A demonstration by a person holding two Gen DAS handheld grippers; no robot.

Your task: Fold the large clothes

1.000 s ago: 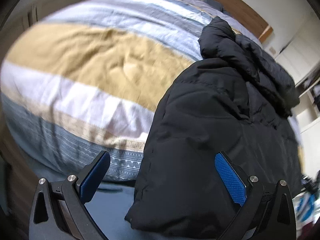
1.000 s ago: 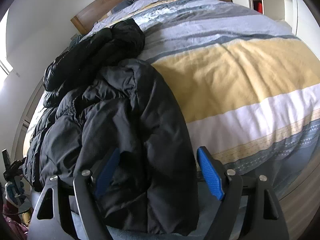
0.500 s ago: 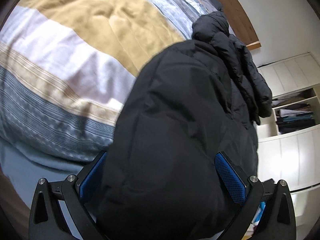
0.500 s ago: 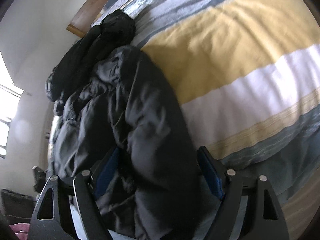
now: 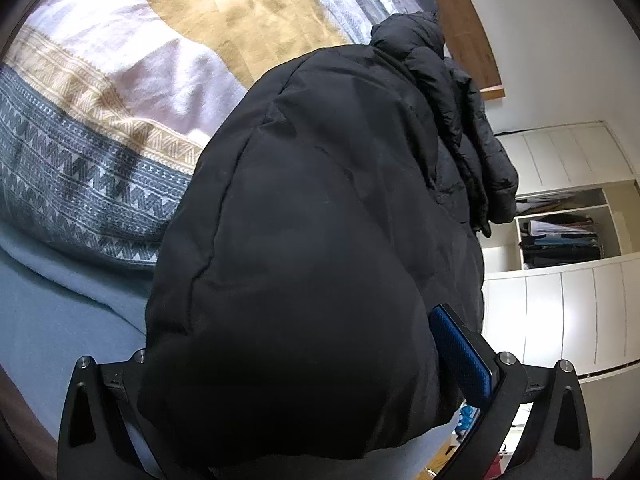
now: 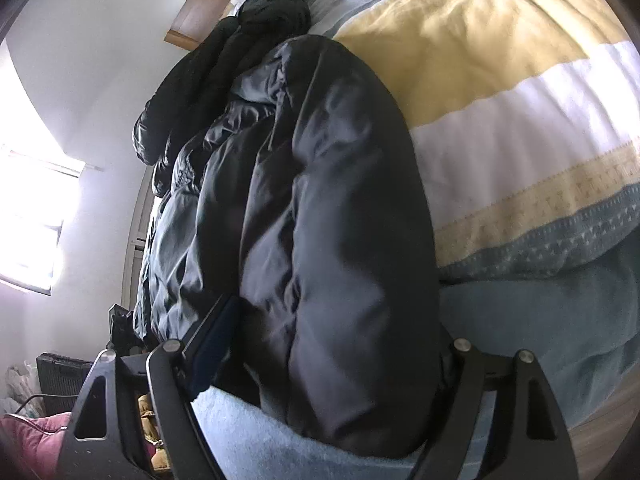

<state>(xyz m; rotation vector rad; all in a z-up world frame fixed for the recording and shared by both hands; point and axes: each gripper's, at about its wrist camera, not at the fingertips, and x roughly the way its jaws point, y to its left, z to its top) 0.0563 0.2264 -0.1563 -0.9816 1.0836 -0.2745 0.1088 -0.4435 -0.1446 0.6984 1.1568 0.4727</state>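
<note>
A black puffer jacket (image 5: 320,208) lies lengthwise on the striped duvet, its hem bulging over the foot of the bed. My left gripper (image 5: 296,360) is open and straddles that hem. One blue pad (image 5: 460,360) shows at the right; the jacket hides the other finger. In the right wrist view the same jacket (image 6: 340,200) fills the middle, folded into a thick roll. My right gripper (image 6: 328,344) is also open around the hem. Its left pad (image 6: 216,340) is visible and the right finger is covered by fabric.
The striped duvet (image 5: 120,100) in yellow, white and grey-blue spreads to one side of the jacket, over a light blue sheet (image 6: 540,320). A wooden headboard (image 5: 460,20) stands at the far end. White cupboards with stacked clothes (image 5: 560,240) and a bright window (image 6: 32,220) flank the bed.
Both grippers have pushed forward and low onto the jacket's hem, which now fills the space between the fingers. The fingers stay as wide apart as before.
</note>
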